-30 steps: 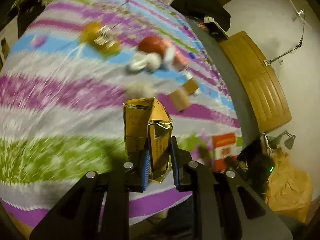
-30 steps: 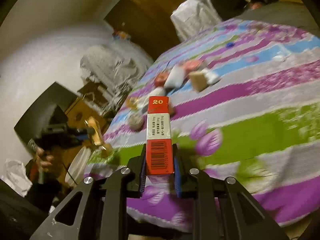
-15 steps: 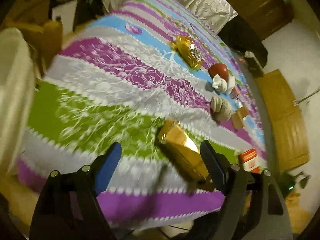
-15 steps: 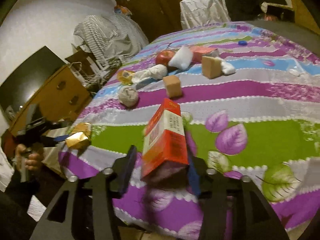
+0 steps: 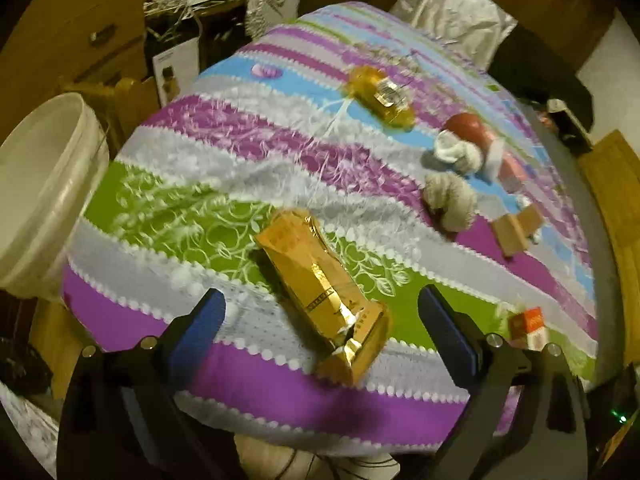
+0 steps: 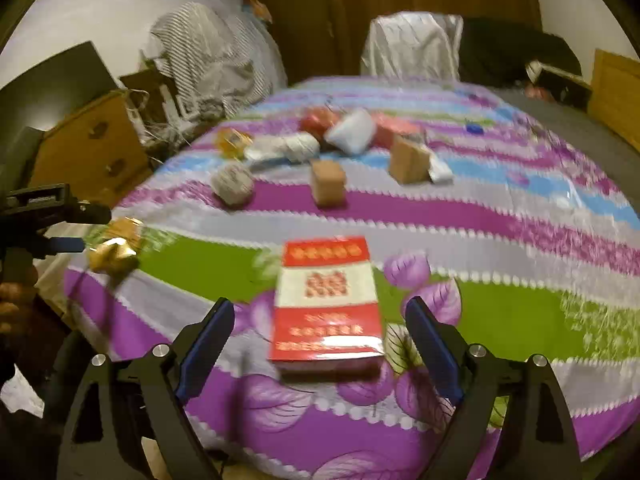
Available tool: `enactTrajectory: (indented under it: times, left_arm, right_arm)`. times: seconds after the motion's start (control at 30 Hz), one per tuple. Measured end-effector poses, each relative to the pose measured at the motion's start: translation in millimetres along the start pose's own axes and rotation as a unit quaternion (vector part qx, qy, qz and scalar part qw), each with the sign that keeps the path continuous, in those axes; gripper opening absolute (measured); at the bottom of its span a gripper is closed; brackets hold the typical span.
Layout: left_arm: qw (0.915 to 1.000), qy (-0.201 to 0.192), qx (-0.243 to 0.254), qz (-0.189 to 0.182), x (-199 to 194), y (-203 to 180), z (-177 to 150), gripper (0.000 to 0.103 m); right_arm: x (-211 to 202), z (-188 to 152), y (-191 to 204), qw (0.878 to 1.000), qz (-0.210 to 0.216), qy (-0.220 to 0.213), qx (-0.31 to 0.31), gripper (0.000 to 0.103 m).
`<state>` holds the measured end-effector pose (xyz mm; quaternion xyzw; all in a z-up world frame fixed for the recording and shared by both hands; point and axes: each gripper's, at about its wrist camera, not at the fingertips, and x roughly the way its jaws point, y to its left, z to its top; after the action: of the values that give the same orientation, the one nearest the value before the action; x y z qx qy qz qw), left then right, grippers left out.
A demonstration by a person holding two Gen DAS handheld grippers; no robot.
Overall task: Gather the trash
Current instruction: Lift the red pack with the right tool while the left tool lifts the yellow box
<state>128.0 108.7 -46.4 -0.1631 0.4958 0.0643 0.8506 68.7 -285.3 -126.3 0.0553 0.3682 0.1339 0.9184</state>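
Left tool [image 5: 322, 316] spread wide, gripping nothing — crumpled gold carton [image 5: 324, 292] lying between its blue pads on the striped bedspread [image 5: 224, 148], near edge. Right tool [image 6: 320, 330] likewise apart, red-and-white box [image 6: 326, 300] flat on the bed between its fingers. White bucket [image 5: 38, 184] at far left.

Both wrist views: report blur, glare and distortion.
Left wrist: fisheye bends the bed edge; far items smeared; glare on the gold box. Right wrist: motion blur throughout; red box print unreadable, glare along its near edge; dim warm light.
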Motion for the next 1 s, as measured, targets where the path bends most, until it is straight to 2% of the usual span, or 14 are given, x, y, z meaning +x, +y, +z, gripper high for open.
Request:
enactTrajectory:
  times: [0.03, 0.07, 0.1, 0.13, 0.2, 0.23, 0.27, 0.5, 0.57, 0.8, 1.0]
  left_arm:
    - [0.9997, 0.004, -0.004, 0.025, 10, -2, -3, 0.094]
    - [0.9994, 0.005, -0.007, 0.033, 13, 0, -7, 0.094]
    - [0.9993, 0.007, -0.011, 0.036, 17, 1, -11, 0.093]
    - [0.9996, 0.002, -0.016, 0.023, 20, 4, -17, 0.091]
    - [0.9996, -0.023, -0.008, 0.016, 15, 4, -21, 0.074]
    - [0.9994, -0.033, 0.010, -0.008, 10, 1, -22, 0.053]
    - [0.9992, -0.033, 0.017, -0.012, 8, -1, -21, 0.049]
    - [0.9973, -0.047, 0.056, -0.006, 2, -14, -25, 0.041]
    - [0.9961, -0.057, 0.068, -0.001, -5, -17, -25, 0.024]
    - [0.9955, -0.055, 0.075, -0.012, -11, -17, -21, 0.024]
    - [0.9937, -0.076, 0.082, -0.011, -26, -14, -21, 0.024]
  right_arm:
    - [5, -2, -2, 1.000, 0.003, 0.007, 0.003, 0.074]
    - [11, -4, -4, 1.000, 0.004, 0.018, 0.005, 0.069]
    - [15, -6, -4, 1.000, 0.000, 0.023, 0.004, 0.060]
    - [16, -9, -5, 1.000, -0.010, 0.020, -0.001, 0.059]
    - [15, -12, -6, 1.000, -0.005, 0.013, -0.001, 0.058]
    - [14, -13, -8, 1.000, -0.003, 0.008, 0.003, 0.058]
    - [14, -14, -9, 1.000, -0.001, 0.005, 0.005, 0.058]
    - [10, -17, -6, 1.000, -0.009, 0.001, 0.008, 0.057]
    - [6, -16, -5, 1.000, -0.004, 0.000, 0.017, 0.057]
    - [-8, 0, 10, 1.000, 0.012, -0.015, 0.013, 0.057]
    - [-16, 6, 26, 0.999, 0.032, -0.015, 0.012, 0.057]
